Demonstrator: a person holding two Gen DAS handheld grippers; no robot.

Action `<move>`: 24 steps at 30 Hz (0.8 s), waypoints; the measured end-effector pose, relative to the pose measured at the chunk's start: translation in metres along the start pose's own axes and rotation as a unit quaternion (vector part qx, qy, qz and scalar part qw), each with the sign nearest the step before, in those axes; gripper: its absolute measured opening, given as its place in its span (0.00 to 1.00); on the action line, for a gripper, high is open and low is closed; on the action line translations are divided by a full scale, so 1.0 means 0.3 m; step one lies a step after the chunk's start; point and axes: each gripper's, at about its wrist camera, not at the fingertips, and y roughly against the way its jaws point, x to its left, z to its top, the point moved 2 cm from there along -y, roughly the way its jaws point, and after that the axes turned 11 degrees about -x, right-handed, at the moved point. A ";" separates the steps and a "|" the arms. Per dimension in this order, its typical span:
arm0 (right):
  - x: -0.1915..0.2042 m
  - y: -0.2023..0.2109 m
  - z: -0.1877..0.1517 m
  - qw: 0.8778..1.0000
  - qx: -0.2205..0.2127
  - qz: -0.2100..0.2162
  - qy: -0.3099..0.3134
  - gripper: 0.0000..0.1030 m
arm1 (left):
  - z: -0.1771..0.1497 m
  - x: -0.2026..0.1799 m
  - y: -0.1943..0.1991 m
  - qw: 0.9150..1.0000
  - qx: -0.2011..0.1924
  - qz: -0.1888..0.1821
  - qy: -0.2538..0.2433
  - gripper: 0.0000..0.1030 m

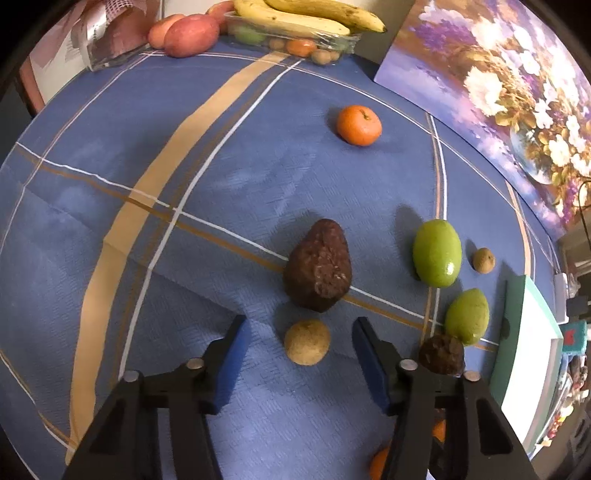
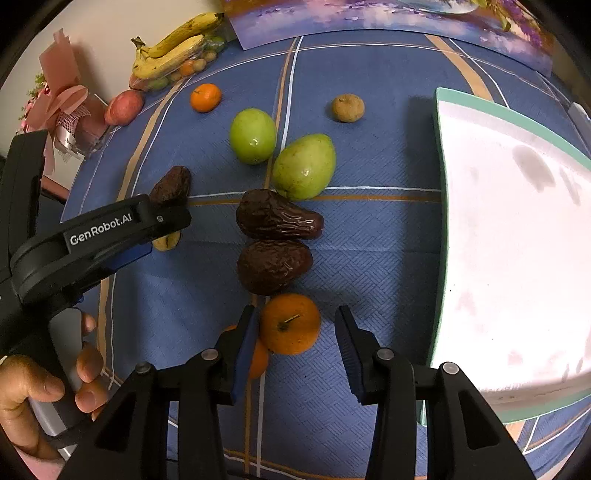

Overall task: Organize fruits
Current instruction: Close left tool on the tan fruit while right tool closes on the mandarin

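Fruits lie loose on a blue checked tablecloth [image 1: 110, 184]. My left gripper [image 1: 301, 326] is open, with a small tan round fruit [image 1: 306, 342] between its fingertips and a dark avocado [image 1: 318, 264] just beyond. Two green fruits [image 1: 437, 253] [image 1: 467, 316] and an orange [image 1: 358, 124] lie farther off. My right gripper [image 2: 297, 317] is open, with an orange [image 2: 290, 323] between its fingertips, near the left finger. A second orange [image 2: 258, 358] sits behind that finger. Two dark avocados [image 2: 277, 219] [image 2: 273, 266] lie just ahead of it.
A white tray with a green rim [image 2: 439, 155] lies at the right. A clear box of fruit with bananas [image 1: 306, 18] on top and red apples [image 1: 190, 35] stand at the far edge. A flower painting [image 1: 498, 85] lies at the back right. A pink wrapped bouquet [image 2: 70, 110] stands at the left.
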 end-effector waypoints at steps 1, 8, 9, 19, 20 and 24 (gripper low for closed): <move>0.001 0.001 0.001 1.000 0.000 -0.001 0.001 0.43 | 0.002 0.002 0.000 1.000 -0.001 0.002 0.002 0.51; 0.000 0.004 0.006 1.000 -0.002 0.003 0.000 0.41 | -0.005 0.008 0.008 1.000 0.003 -0.012 0.010 0.27; 0.005 0.003 0.003 1.000 -0.002 0.005 0.000 0.38 | -0.005 0.006 0.008 1.000 0.004 -0.015 0.011 0.25; 0.028 0.016 0.003 1.000 -0.014 0.005 0.003 0.33 | -0.013 -0.016 0.028 1.000 0.003 -0.017 0.006 0.25; 0.029 0.025 0.004 1.000 -0.019 0.006 0.002 0.33 | -0.011 -0.019 0.041 1.000 -0.001 -0.020 0.006 0.25; 0.034 0.074 0.018 0.999 -0.041 0.006 0.003 0.33 | 0.000 -0.039 0.096 0.999 -0.022 -0.028 -0.002 0.25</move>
